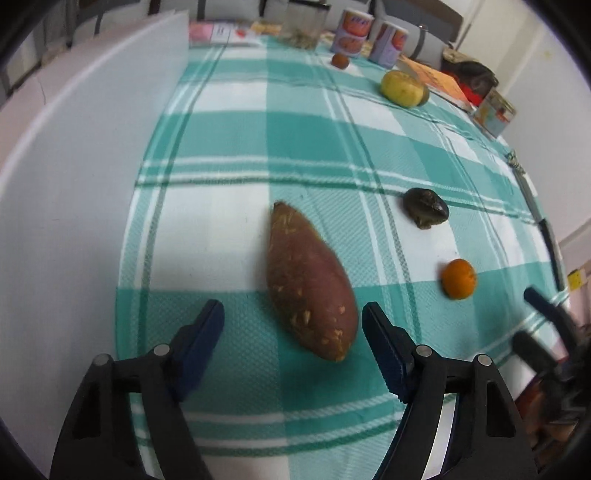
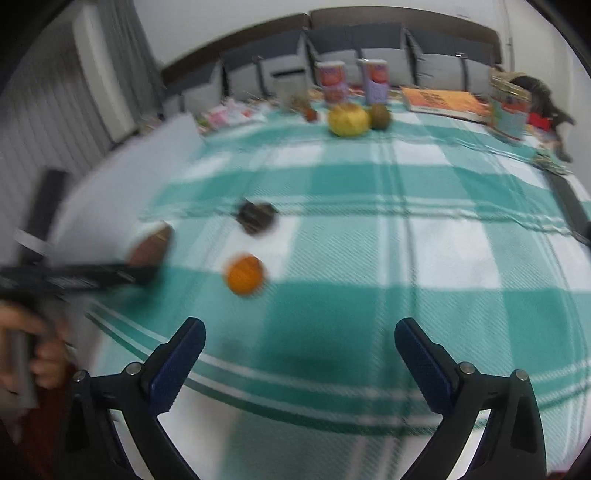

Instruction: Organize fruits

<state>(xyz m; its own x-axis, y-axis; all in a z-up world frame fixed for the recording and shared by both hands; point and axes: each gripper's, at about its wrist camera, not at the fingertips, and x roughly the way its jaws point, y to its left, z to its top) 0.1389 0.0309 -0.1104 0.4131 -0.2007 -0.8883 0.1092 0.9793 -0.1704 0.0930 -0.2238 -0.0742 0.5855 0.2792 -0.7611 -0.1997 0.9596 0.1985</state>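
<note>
A reddish-brown sweet potato (image 1: 308, 280) lies on the green checked tablecloth (image 1: 295, 147), its near end between the fingers of my open left gripper (image 1: 293, 321). A dark wrinkled fruit (image 1: 425, 207) and a small orange (image 1: 458, 278) lie to its right. A yellow fruit (image 1: 402, 88) and a small brown fruit (image 1: 340, 60) sit farther back. My right gripper (image 2: 299, 339) is open and empty above the cloth; the orange (image 2: 245, 274) and the dark fruit (image 2: 256, 217) lie ahead to its left. The right wrist view is blurred.
A white board (image 1: 74, 184) covers the table's left side. Two printed cans (image 1: 351, 31), a glass jar (image 1: 304, 24), an orange book (image 1: 439, 79) and a small box (image 1: 495, 112) stand along the far and right edges. Grey chairs (image 2: 369, 44) line the back.
</note>
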